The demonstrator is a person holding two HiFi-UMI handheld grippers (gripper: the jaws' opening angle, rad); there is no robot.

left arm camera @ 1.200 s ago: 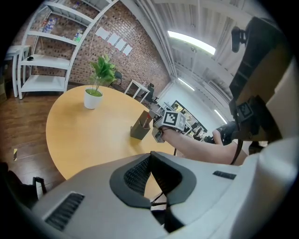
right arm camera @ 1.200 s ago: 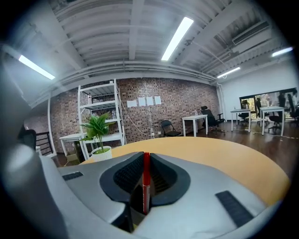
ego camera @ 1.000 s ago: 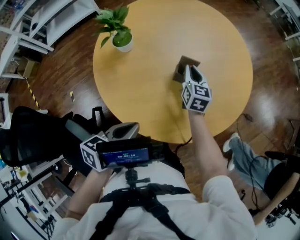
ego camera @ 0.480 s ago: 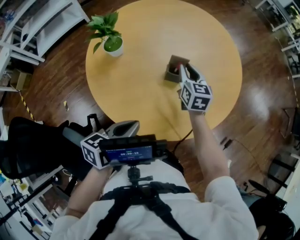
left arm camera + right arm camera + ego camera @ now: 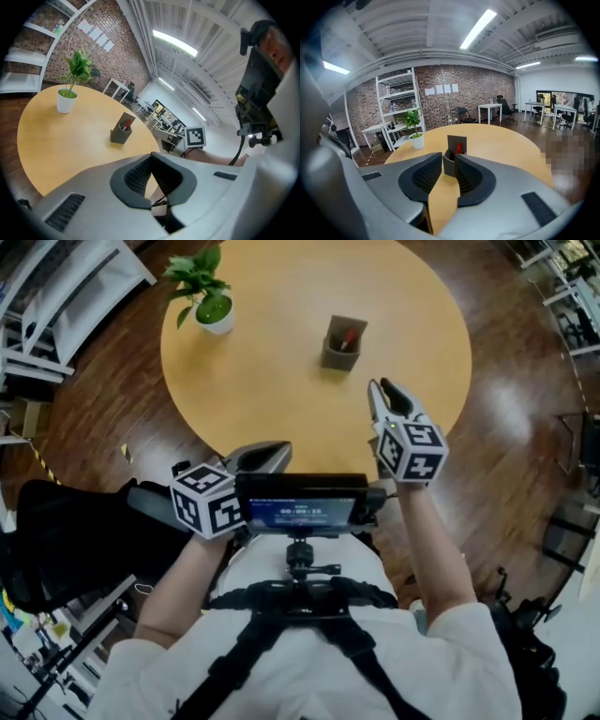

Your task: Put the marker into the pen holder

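In the middle of the room stands a big round table [image 5: 281,381]. Over its near right edge, the right gripper [image 5: 386,388] has its jaws spread. They have just been opening, and nothing is between them. The left gripper [image 5: 281,448], by the near edge, has its jaws pressed together on nothing. Farther off sits the pen holder [image 5: 341,343]. The red marker [image 5: 348,335] stands inside it. The job looks done, with nothing left to do.
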